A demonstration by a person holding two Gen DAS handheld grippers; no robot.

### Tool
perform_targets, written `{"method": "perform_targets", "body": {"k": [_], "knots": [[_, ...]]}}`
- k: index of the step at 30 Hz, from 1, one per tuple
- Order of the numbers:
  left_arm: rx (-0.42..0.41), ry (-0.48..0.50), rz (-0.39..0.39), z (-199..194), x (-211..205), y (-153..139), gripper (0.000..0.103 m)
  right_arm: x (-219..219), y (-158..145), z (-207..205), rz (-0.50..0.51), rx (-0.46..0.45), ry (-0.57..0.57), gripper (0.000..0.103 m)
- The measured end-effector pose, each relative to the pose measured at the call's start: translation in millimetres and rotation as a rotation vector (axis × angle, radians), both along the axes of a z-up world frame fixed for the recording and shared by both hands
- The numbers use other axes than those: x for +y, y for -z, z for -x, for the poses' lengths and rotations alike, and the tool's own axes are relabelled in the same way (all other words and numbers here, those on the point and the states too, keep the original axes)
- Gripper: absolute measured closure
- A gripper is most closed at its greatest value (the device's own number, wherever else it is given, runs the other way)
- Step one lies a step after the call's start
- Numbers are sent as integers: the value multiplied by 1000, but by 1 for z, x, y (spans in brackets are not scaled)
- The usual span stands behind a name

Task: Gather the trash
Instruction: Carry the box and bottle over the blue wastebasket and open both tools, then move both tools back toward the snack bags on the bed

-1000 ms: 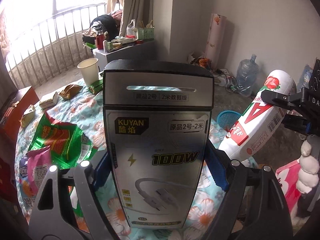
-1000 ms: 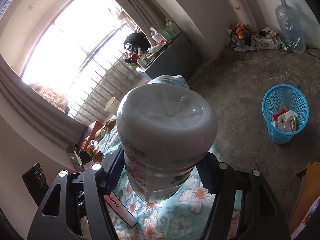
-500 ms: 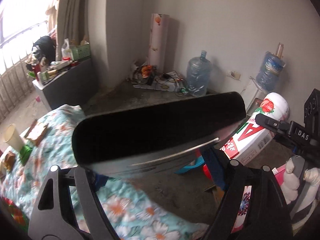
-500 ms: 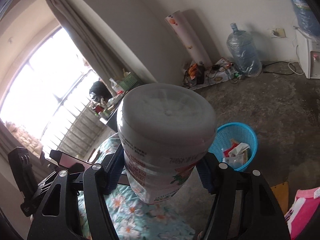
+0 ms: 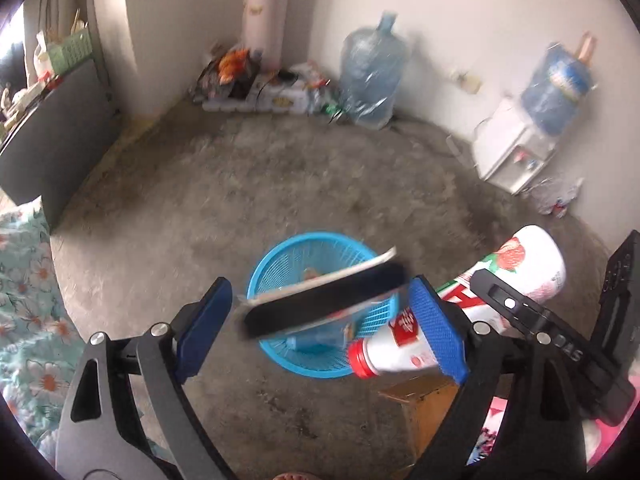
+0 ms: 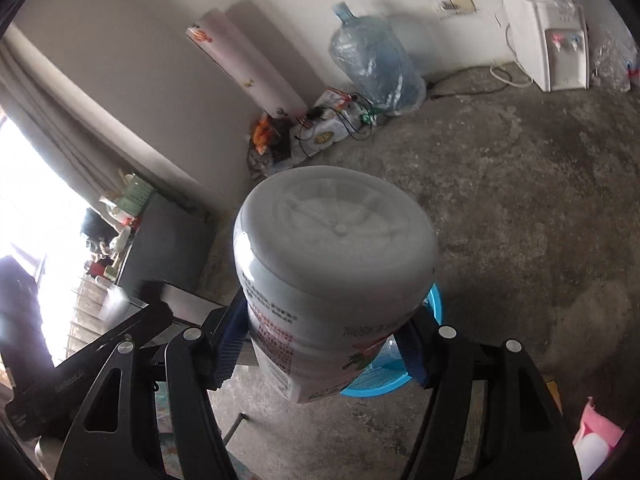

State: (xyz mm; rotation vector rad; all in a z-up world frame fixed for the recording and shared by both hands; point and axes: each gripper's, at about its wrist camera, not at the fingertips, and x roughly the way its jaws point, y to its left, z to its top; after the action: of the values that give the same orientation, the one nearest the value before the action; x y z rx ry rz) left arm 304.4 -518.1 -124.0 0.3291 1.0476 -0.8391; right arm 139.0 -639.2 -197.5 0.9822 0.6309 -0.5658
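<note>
A large blue water jug (image 5: 374, 80) stands on the concrete floor (image 5: 280, 184) by the wall. Near it, a white water dispenser (image 5: 516, 156) carries another jug. A pale roll (image 6: 244, 68) leans in the corner.

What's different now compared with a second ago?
Both grippers swung from the flowered table to above the blue basket on the floor. The left gripper has just opened, and the flat box is loose between its jaws, tipping over the basket. The right gripper has been opening too, with the white bottle still between its jaws.
</note>
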Motion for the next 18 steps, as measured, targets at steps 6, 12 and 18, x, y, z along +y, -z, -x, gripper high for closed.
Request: {"method": "perform_targets", "body": {"k": [6,12,18], "knots": [[36,-46,15,-6,10,17,17,-15,111,-8,-198,136,54,27],[-1,-28,90,0,51,-9,17,11,116,39,-218,73,104,27],[-8,-17,203,25,97,-56,17,32,86,85,-163,9,188,27]]}}
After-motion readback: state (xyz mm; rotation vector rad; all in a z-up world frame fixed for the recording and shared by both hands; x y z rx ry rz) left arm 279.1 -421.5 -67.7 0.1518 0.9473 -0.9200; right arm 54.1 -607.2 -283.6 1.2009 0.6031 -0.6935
